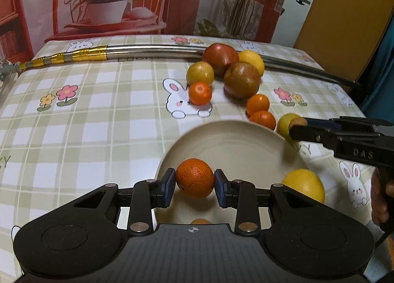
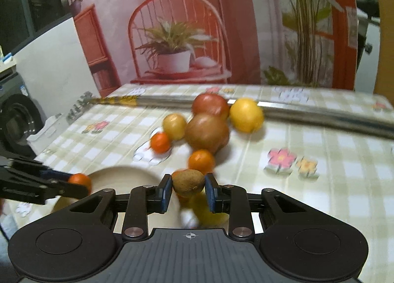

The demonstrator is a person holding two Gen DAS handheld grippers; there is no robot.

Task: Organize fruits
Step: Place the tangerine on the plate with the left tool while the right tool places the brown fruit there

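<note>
Across the checked tablecloth (image 1: 86, 135) with its rabbits and flowers, a long steel pole (image 1: 157, 49) is lying along the far side. Nearer, a beige plate (image 1: 234, 140) is sitting on the cloth. Two large reddish-brown fruits (image 1: 242, 79) are resting beside the pole, touching a yellow fruit (image 1: 252, 61) and near a yellow-green one (image 1: 200, 73); three small oranges are lying loose around them. Another yellow fruit (image 1: 304, 184) is sitting at the plate's right edge. Left gripper (image 1: 195, 179) is clenching an orange (image 1: 195, 178) above the plate's near part. Right gripper (image 2: 188, 188) is gripping a small brown kiwi-like fruit (image 2: 188, 182) just off the plate's right rim, over blurred fruit.
</note>
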